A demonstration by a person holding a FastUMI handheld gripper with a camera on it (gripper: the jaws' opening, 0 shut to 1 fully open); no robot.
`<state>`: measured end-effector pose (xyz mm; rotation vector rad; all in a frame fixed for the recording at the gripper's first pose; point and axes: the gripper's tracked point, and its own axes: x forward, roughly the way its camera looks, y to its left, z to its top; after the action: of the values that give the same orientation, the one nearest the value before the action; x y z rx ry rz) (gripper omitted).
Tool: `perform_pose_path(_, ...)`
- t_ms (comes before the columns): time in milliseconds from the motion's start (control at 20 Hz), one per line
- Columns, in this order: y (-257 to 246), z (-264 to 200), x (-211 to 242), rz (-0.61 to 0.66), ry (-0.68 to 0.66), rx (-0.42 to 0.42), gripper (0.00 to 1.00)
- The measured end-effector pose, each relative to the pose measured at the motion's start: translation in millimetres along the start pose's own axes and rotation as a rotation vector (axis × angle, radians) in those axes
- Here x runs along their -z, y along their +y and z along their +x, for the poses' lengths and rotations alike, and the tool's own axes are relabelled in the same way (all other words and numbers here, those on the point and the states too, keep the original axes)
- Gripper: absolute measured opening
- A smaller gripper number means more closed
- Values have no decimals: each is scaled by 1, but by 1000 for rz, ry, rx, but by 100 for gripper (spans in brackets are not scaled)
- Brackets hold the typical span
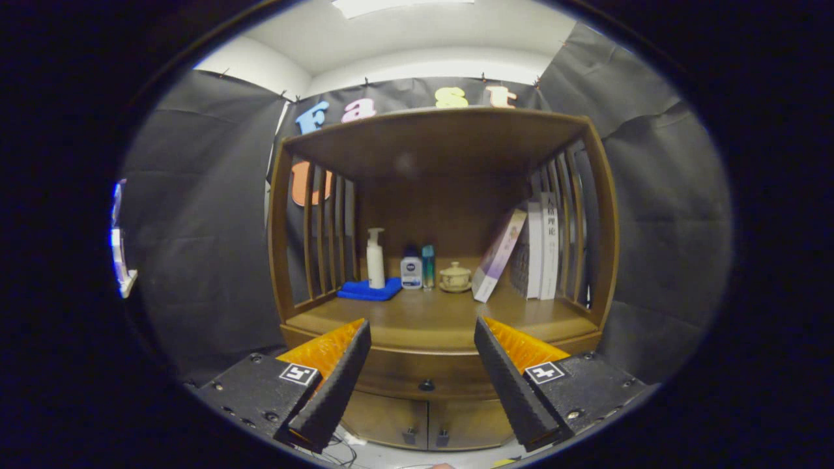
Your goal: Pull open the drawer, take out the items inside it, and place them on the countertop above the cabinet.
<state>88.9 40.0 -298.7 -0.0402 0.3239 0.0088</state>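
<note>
A wooden cabinet (606, 260) stands ahead of me against the booth's black cloth. Its drawer (417, 372) sits shut under the countertop (423, 319), with a small dark knob (426, 385) at its middle. My gripper (422, 339) is open, its two fingers spread wide and nothing between them. The knob lies between the fingers and a little beyond them. The drawer's contents are hidden.
At the back of the countertop stand a white pump bottle (375, 259) on a blue cloth (369, 290), two small bottles (411, 270), a lidded cup (455, 277) and leaning books (534, 251). Below the drawer are two cabinet doors (427, 422).
</note>
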Motion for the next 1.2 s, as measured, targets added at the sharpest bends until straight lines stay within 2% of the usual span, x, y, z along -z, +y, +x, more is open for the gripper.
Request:
perform_pose_path(250,-2,29,59,-4,91,5,100)
perform_pose_path(400,-7,48,80,-8,127,20,97)
perform_pose_path(850,-12,94,137,7,220,91,63)
perform_pose_path(1200,-11,103,135,32,182,128,31)
